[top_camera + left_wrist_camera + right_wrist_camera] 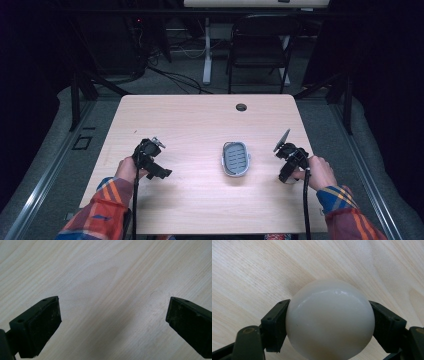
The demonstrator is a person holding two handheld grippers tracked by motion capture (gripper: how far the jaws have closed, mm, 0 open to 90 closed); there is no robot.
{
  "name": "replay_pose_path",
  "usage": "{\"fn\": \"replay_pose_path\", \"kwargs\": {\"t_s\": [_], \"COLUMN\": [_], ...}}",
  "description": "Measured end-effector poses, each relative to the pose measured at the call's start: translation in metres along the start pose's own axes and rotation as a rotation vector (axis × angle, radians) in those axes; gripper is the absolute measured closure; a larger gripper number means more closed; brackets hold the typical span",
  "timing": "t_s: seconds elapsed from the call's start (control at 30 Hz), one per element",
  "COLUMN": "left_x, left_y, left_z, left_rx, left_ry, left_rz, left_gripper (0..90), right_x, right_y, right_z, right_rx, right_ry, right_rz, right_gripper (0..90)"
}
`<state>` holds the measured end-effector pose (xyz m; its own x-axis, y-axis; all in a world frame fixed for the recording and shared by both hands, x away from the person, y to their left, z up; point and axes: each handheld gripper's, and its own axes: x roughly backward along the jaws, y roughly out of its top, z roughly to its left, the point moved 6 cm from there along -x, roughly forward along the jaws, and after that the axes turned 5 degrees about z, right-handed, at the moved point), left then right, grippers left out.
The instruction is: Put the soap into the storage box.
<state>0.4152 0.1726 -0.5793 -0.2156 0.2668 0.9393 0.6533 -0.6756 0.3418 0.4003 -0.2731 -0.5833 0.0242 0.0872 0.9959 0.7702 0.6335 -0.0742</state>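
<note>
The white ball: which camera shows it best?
The right gripper view: the white ball sits close up, pressed between the right gripper's black jaws. In the high view that gripper hides it. The left gripper view looks at bare table.

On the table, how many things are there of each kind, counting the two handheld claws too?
Handheld grippers: 2, the left gripper open over bare wood, the right gripper shut on the ball
Grey slotted dishes: 1, the soap dish near the middle of the table
Round white things: 1, the ball
Total: 4
</note>
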Motion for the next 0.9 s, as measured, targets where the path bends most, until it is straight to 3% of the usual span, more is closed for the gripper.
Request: {"fn": "replay_pose_path", "kwargs": {"t_s": [0.07, 0.1, 0.23, 0.27, 0.33, 0.67, 0.73, 0.77, 0.83, 0.9], "left_x": [0.000, 0.000, 0.000, 0.000, 0.000, 0.000, 0.000, 0.000, 0.000, 0.000], "left_y": [0.000, 0.000, 0.000, 0.000, 0.000, 0.000, 0.001, 0.001, 0.001, 0.001], "left_z": [0.000, 0.000, 0.000, 0.000, 0.000, 0.000, 0.000, -0.001, 0.000, 0.000], "left_rx": [-0.001, 0.000, -0.001, -0.001, -0.001, -0.002, -0.006, -0.006, -0.004, -0.005], "left_ry": [0.001, 0.001, -0.001, -0.002, -0.002, -0.001, 0.002, 0.000, 0.000, -0.002], "left_rz": [0.000, 0.000, 0.000, 0.001, 0.001, 0.003, 0.005, 0.002, 0.002, 0.001], "left_gripper": [0.0, 0.0, 0.0, 0.0, 0.0, 0.0, 0.0, 0.0, 0.0, 0.0], "right_x": [0.002, 0.001, 0.008, 0.006, 0.008, 0.017, 0.018, 0.022, 0.021, 0.024], "right_y": [0.001, 0.002, 0.006, 0.008, 0.009, 0.019, 0.025, 0.025, 0.029, 0.030], "right_z": [0.001, 0.002, 0.004, 0.005, 0.005, 0.012, 0.018, 0.016, 0.020, 0.020], "right_rx": [0.000, -0.008, 0.012, 0.007, 0.020, 0.043, 0.023, 0.059, 0.049, 0.076], "right_ry": [0.005, 0.005, 0.003, 0.003, 0.000, 0.002, 0.011, -0.004, 0.005, -0.006], "right_rz": [0.002, -0.025, -0.008, -0.039, -0.019, -0.025, -0.073, -0.035, -0.070, -0.041], "right_gripper": [23.5, 23.4, 23.4, 23.4, 23.4, 23.5, 23.5, 23.5, 23.5, 23.5]}}
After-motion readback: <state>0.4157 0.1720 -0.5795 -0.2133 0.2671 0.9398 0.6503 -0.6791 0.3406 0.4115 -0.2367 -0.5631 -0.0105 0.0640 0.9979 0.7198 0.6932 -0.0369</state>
